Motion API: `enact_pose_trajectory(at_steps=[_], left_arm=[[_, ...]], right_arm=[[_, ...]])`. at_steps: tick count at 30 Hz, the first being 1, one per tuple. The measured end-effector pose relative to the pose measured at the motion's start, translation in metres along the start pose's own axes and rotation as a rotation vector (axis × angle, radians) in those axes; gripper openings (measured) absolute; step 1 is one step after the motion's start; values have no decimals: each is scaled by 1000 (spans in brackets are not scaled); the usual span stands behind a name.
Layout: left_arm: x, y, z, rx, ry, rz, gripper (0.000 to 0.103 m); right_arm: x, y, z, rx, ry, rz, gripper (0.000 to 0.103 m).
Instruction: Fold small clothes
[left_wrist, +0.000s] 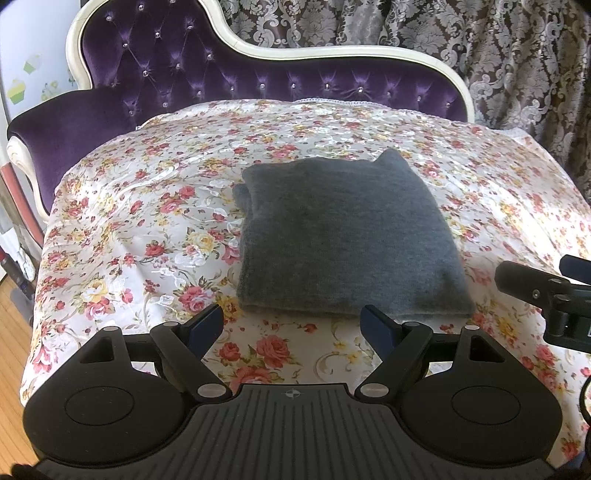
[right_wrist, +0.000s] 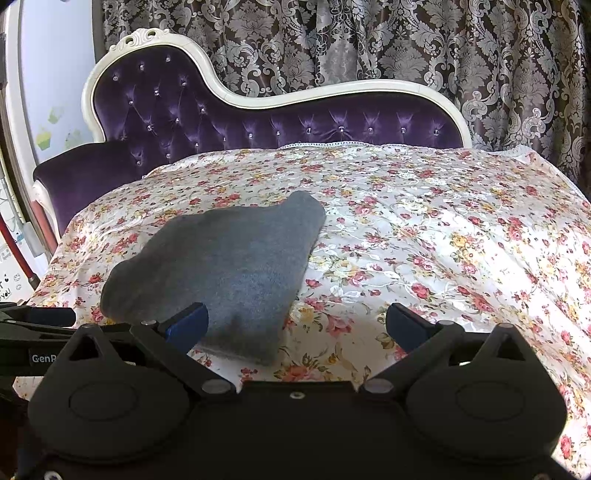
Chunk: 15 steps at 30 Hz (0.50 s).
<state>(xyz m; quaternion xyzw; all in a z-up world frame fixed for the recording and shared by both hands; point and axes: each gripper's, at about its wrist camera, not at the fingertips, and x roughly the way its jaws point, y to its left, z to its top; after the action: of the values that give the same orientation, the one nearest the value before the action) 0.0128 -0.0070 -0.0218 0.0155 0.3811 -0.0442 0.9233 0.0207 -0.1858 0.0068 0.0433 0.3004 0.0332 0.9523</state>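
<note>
Grey folded garment (left_wrist: 343, 236) lies on floral cover (left_wrist: 147, 206); left hand-held gripper (left_wrist: 293, 326) and right hand-held gripper (right_wrist: 297, 325) gape wide, empty.

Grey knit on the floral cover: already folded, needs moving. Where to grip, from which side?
Probably the near edge of the grey knit. It lies flat in a folded stack on the floral cover, layers ending thick and straight at that edge, just ahead of the open left gripper. Come in low from the near side, one finger sliding under the stack. The open right gripper could take the near right corner.
</note>
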Motion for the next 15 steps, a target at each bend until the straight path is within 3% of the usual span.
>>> enact_pose_trajectory(at_steps=[15], left_arm=[[0,0,0,4,-1,-5,81]], right_arm=[[0,0,0,-1,0,0,102]])
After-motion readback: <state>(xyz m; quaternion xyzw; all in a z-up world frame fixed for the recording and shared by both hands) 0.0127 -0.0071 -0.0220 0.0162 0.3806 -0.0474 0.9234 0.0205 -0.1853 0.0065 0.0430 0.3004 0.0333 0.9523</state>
